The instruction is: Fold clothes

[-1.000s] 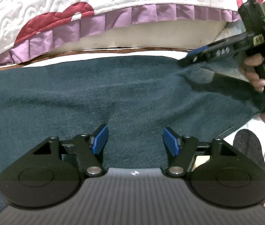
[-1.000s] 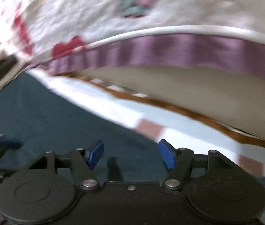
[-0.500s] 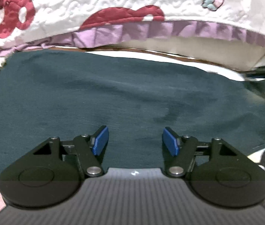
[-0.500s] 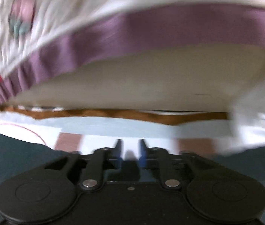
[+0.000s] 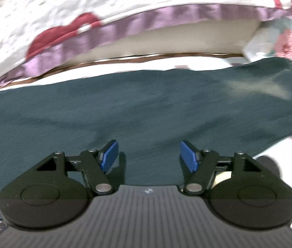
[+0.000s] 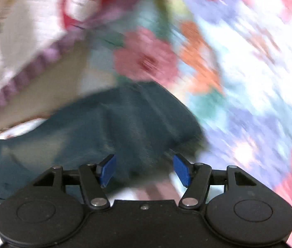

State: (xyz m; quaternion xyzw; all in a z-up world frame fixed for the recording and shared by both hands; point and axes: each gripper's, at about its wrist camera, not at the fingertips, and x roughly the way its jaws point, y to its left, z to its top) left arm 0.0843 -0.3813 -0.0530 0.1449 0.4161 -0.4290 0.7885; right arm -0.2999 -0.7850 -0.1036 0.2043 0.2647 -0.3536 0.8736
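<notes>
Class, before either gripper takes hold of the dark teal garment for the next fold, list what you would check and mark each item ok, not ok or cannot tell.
1. Left gripper open, empty: ok.
2. Right gripper open, empty: ok.
3. Dark teal garment spread fairly flat: ok.
4. Garment's end before the right gripper lies smooth: not ok, bunched.
5. Quilted white blanket with purple trim off the garment: ok.
6. Right wrist view sharp enough to aim: not ok, blurred.
</notes>
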